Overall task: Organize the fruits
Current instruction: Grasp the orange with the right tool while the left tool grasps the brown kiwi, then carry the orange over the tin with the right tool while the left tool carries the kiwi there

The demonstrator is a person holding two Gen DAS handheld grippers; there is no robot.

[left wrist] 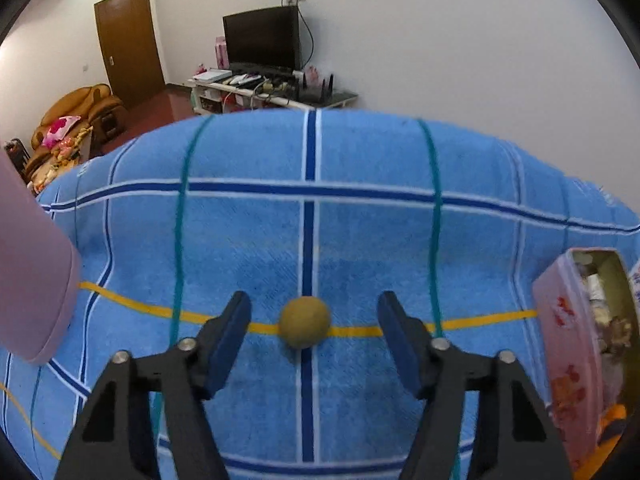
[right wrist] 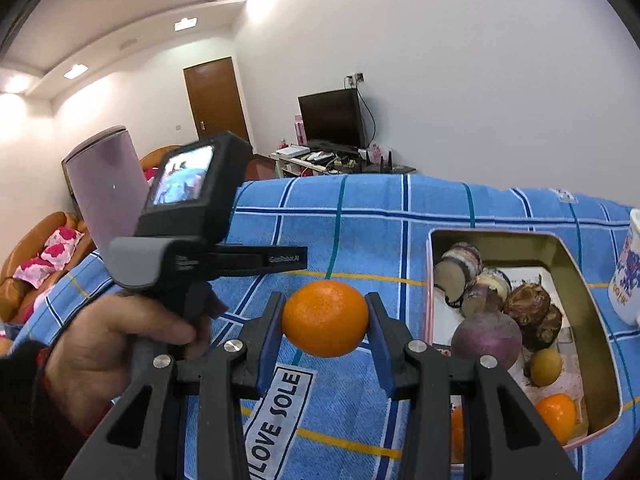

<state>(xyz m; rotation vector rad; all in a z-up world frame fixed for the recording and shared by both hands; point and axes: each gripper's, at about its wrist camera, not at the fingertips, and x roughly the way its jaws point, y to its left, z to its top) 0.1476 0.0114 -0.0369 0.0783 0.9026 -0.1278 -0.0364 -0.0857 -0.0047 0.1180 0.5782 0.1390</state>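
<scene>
A small round olive-brown fruit (left wrist: 305, 322) lies on the blue checked towel (left wrist: 360, 240). My left gripper (left wrist: 314, 312) is open, its jaws wide on either side of the fruit without touching it. My right gripper (right wrist: 325, 320) is shut on an orange (right wrist: 325, 319) and holds it above the towel (right wrist: 360, 224), left of a pink tin (right wrist: 429, 264). The tin holds several fruits and vegetables, among them a purple round one (right wrist: 486, 336), a small yellow fruit (right wrist: 546, 366) and another orange (right wrist: 558, 416). In the left wrist view the tin (left wrist: 568, 336) is at the right edge.
A pink cylindrical container (left wrist: 32, 280) stands at the left; it also shows in the right wrist view (right wrist: 106, 188), behind the left hand-held gripper body (right wrist: 188, 208). A white printed mug (right wrist: 628, 276) stands right of the tin. A TV stand (left wrist: 272, 88) is beyond the table.
</scene>
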